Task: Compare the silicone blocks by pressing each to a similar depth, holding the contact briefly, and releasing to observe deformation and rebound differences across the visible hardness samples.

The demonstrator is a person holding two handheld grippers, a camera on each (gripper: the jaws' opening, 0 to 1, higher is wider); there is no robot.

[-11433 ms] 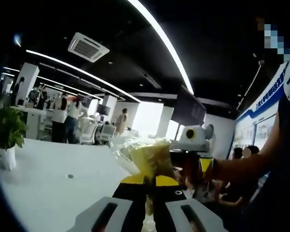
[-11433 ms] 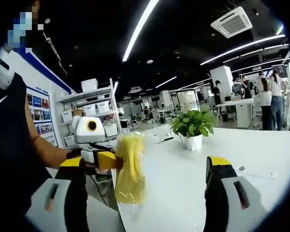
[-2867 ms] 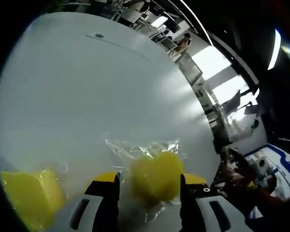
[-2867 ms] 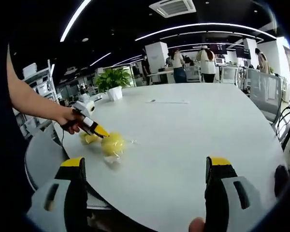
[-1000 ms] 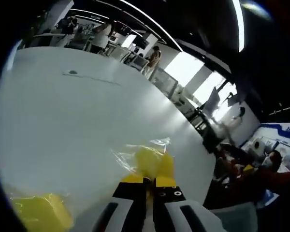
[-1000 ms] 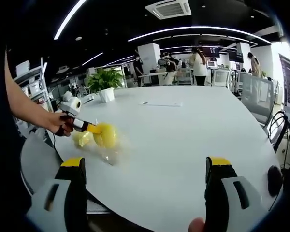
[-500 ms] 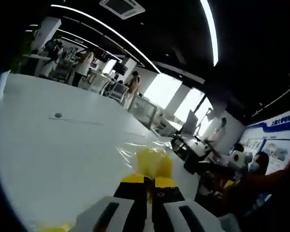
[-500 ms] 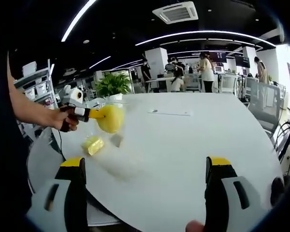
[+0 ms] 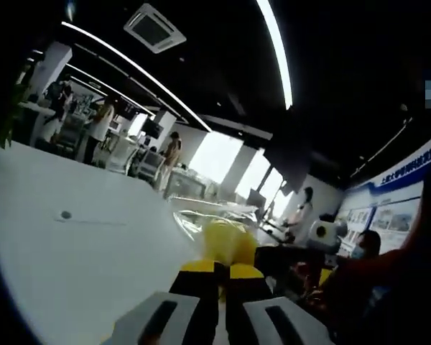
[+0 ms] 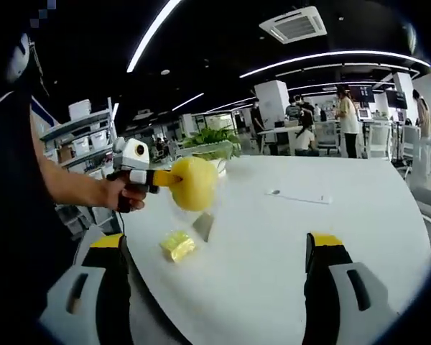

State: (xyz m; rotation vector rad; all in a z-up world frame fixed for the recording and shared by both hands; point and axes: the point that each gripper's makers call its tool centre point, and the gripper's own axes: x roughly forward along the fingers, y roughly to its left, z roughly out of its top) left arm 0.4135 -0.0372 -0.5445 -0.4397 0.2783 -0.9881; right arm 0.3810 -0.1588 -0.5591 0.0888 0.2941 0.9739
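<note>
- Left tool (image 9: pixel 222 267) is clenched on a bagged yellow silicone block (image 9: pixel 228 241), the jaws closed tight with the clear plastic bag (image 9: pixel 201 219) bunched around them; in the right gripper view this left tool (image 10: pixel 152 177) holds the block (image 10: pixel 194 183) up in the air, clear of the white table (image 10: pixel 330 237).
- Right tool (image 10: pixel 214 284) stands released, jaws wide apart and holding nothing, over the near edge of the table.
- A second bagged yellow block (image 10: pixel 177 245) lies on the table near that edge, below the lifted one and apart from it.
- The pinch looks like the hold phase of the press. My advice: keep the squeeze steady and brief, then let go slowly enough to watch the rebound.
- For a fair comparison, pinch the other block to a similar depth; the slippery bag could let a block slide sideways, so grip through its middle.
</note>
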